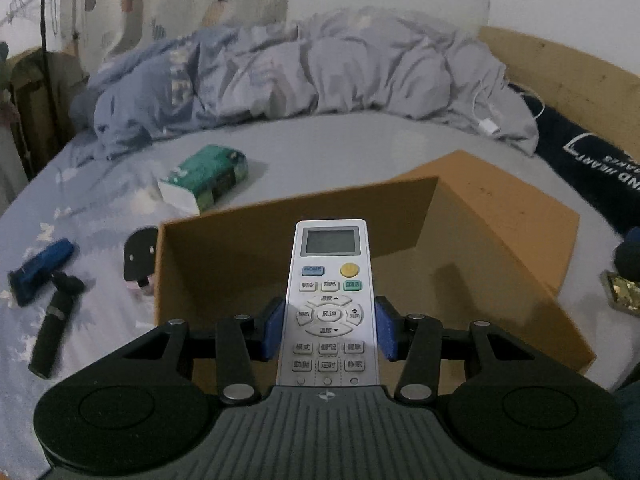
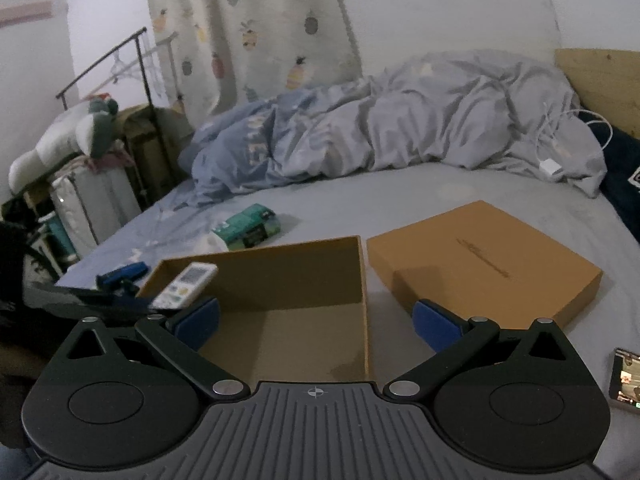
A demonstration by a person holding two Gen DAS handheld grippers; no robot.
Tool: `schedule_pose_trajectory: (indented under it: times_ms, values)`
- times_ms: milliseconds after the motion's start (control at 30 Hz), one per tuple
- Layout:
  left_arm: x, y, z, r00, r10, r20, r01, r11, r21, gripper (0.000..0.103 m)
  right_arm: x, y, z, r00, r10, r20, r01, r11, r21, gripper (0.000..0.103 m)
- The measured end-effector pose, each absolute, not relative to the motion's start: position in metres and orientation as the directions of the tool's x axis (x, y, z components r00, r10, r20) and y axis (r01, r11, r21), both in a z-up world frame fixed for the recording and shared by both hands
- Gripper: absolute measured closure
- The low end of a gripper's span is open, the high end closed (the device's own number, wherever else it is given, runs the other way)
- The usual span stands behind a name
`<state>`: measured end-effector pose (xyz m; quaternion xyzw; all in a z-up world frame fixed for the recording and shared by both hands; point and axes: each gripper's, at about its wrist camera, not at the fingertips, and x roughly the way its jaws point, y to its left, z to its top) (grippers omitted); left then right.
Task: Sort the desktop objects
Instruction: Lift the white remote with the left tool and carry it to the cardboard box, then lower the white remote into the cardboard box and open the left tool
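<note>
White plastic air-conditioner remote, clamped mid-body by the left gripper above the open brown cardboard box, risks tilting out over the rim if released early; right gripper spread wide, empty.

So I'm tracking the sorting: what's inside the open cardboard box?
The open cardboard box shows only bare floor. The remote, held by the left gripper, hovers above its left edge. The near-left corner is hidden behind the fingers.

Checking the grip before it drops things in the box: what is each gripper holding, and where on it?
Left gripper clamps the white remote across its button section, screen end forward. Right gripper is open, holding nothing.
</note>
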<state>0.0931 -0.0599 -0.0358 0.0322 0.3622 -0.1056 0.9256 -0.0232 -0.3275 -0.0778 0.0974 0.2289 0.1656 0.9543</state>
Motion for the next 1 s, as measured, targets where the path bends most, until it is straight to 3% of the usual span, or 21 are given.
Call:
schedule_pose_trajectory:
  times_ms: [1000]
  values:
    - [0.132, -0.063, -0.091, 0.464, -0.045, -0.885, 0.176, 0.983, 0.042, 0.056, -0.023, -0.336, -0.082, 0.838, 0.346, -0.422, -0.252, 0.931, 0.262, 0.000]
